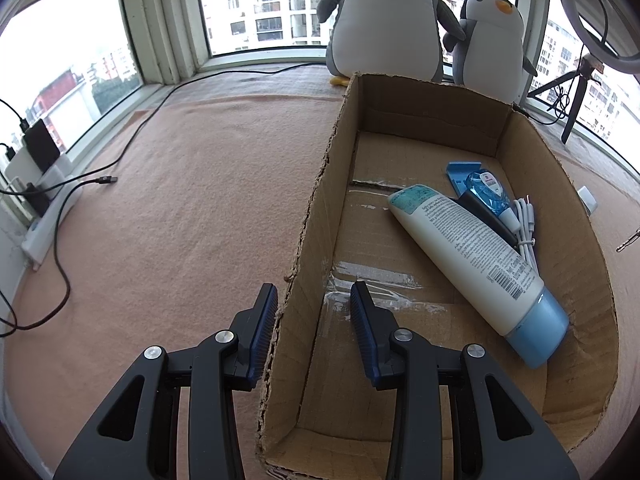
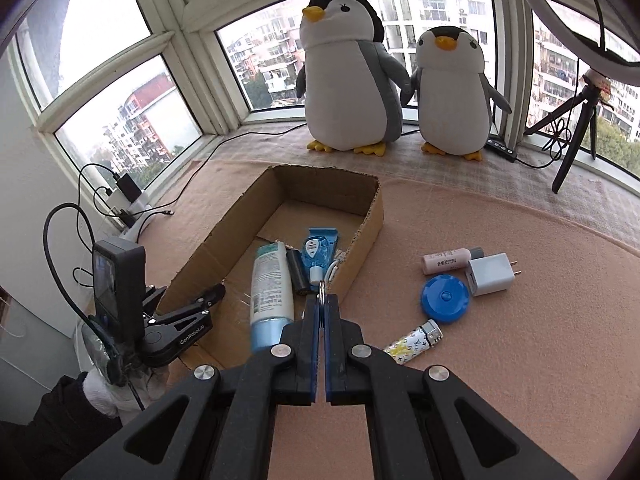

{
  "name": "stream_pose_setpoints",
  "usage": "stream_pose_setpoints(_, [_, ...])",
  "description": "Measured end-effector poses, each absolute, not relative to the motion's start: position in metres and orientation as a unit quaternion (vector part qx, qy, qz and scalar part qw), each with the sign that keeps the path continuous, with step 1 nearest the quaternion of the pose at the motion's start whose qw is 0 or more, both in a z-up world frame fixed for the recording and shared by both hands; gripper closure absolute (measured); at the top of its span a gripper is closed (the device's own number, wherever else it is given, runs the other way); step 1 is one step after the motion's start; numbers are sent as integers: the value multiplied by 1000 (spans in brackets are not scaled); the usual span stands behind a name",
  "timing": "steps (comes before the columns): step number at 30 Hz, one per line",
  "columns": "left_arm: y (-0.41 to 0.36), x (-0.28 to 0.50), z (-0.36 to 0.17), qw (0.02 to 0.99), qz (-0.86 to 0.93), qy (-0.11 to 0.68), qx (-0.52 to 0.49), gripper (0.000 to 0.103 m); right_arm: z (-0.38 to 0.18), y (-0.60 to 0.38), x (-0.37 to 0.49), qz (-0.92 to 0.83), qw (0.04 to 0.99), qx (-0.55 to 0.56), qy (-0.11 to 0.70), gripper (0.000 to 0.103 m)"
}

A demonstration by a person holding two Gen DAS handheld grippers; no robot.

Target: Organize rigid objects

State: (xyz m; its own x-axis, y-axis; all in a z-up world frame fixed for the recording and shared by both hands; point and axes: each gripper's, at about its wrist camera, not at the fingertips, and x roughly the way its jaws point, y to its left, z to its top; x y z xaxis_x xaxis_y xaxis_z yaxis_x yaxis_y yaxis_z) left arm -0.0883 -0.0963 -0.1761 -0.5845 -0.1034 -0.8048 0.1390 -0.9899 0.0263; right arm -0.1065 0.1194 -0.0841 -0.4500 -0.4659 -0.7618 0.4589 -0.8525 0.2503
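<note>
So the left gripper has its fingers spread apart, straddling the near left wall of the cardboard box, one finger outside and one inside. The right gripper is pinched tight on a small metal key ring, held over the box's right wall. In the box: a lotion tube and a blue packet; out on the pink blanket sit a blue round case, white charger, small bottle and lighter

keyring mostly hidden between tool pads
</note>
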Motion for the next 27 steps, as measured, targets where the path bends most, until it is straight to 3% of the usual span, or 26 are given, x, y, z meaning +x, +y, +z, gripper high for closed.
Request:
stream_pose_setpoints(9, [-97,-88,-176,69,-891,18,449,68,-96,67,-80,-823,330,463,15,101])
stream_pose_setpoints(23, [-97,-89,-176,70,-891,17,448,68,-120,48,-71,-803,344,485,40,101])
stream_pose_setpoints(26, [-97,-89,-176,70,-891,17,448,68,-121,47,-69,-802,344,487,48,99])
stream_pose_setpoints(27, [-97,-89,-176,70,-891,17,448,68,-121,47,-69,-802,342,487,48,91])
